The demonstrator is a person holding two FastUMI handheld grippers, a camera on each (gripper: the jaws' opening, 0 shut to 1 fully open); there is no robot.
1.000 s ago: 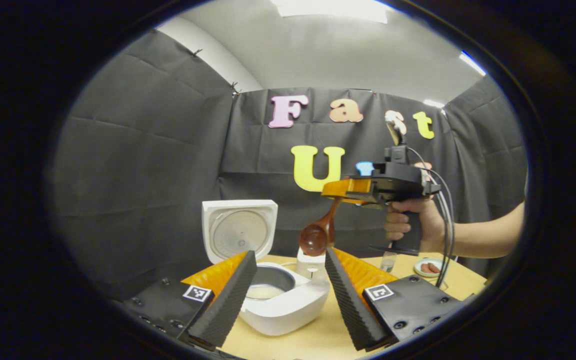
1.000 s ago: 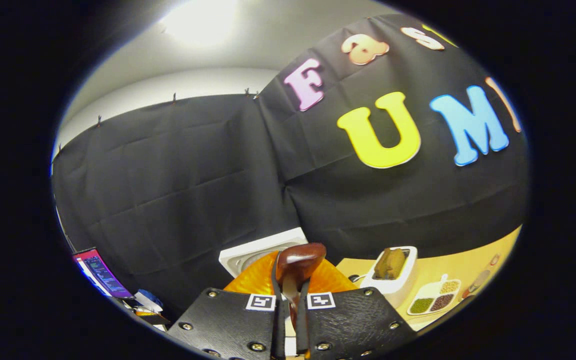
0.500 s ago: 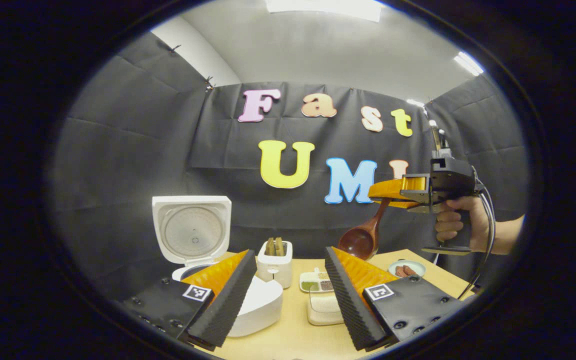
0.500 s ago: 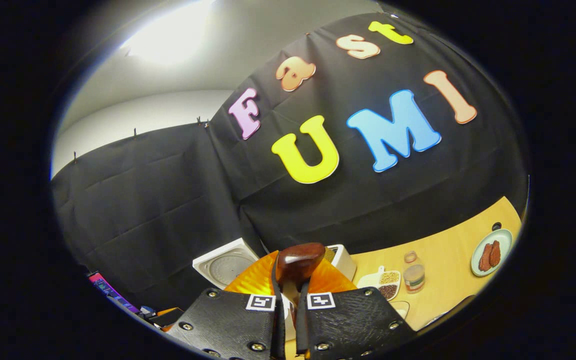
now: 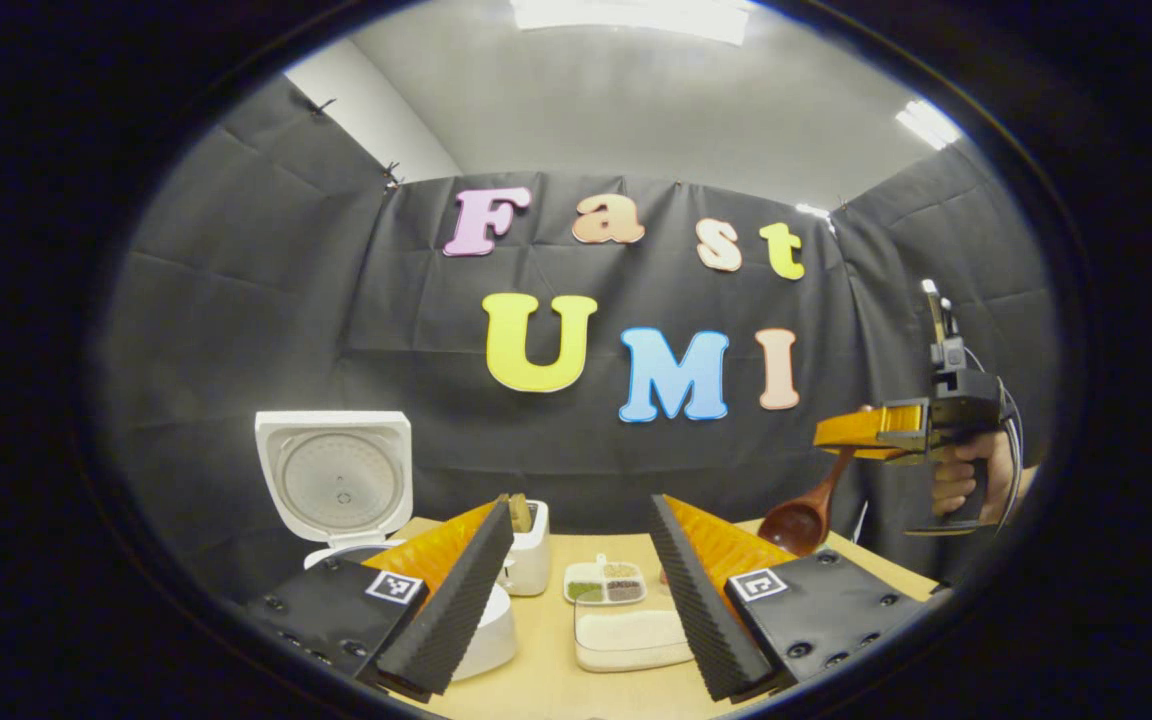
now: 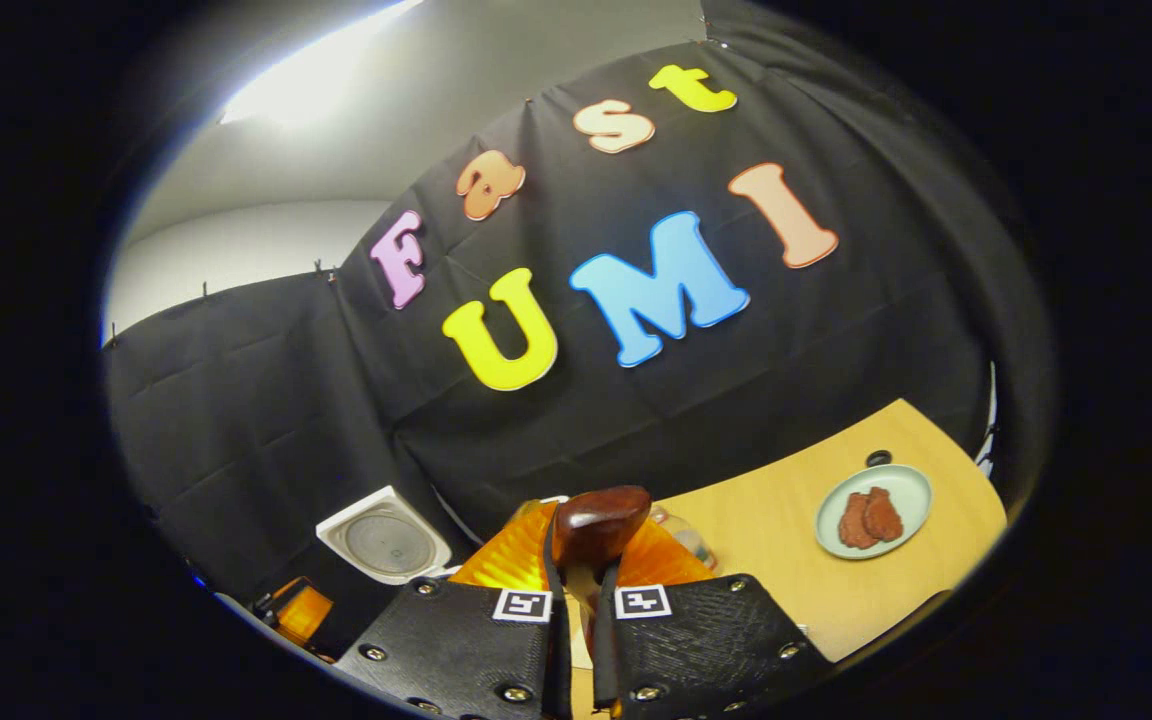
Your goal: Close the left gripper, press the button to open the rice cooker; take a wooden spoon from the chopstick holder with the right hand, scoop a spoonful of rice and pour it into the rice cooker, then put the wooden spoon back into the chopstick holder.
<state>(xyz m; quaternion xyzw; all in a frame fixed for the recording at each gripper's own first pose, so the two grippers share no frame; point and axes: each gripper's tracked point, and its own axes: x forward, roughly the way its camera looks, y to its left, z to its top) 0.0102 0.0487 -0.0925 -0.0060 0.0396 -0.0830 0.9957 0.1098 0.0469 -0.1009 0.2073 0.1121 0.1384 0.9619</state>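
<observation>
In the left gripper view, the white rice cooker (image 5: 489, 632) stands at lower left with its lid (image 5: 336, 480) raised, partly hidden by my open left gripper (image 5: 576, 590). A shallow white container of rice (image 5: 631, 636) lies between its fingers. A white holder (image 5: 532, 548) with brown pieces stands behind. At far right a hand (image 5: 966, 485) holds my right gripper (image 5: 851, 430), shut on the wooden spoon (image 5: 801, 520), whose bowl hangs down above the table's right side. In the right gripper view, the right gripper (image 6: 581, 575) clamps the spoon (image 6: 596, 515); the cooker lid (image 6: 383, 535) lies lower left.
A divided dish of beans (image 5: 604, 582) sits behind the rice container on the wooden table (image 5: 556, 680). In the right gripper view, a pale plate with reddish-brown pieces (image 6: 873, 510) rests on the table (image 6: 786, 540) at right, with a small dark round thing (image 6: 878, 458) beyond it.
The right gripper has carried the spoon rightward, away from the rice cooker. The left gripper view has swung right, so the cooker now sits further left and the rice container shows between the fingers.
</observation>
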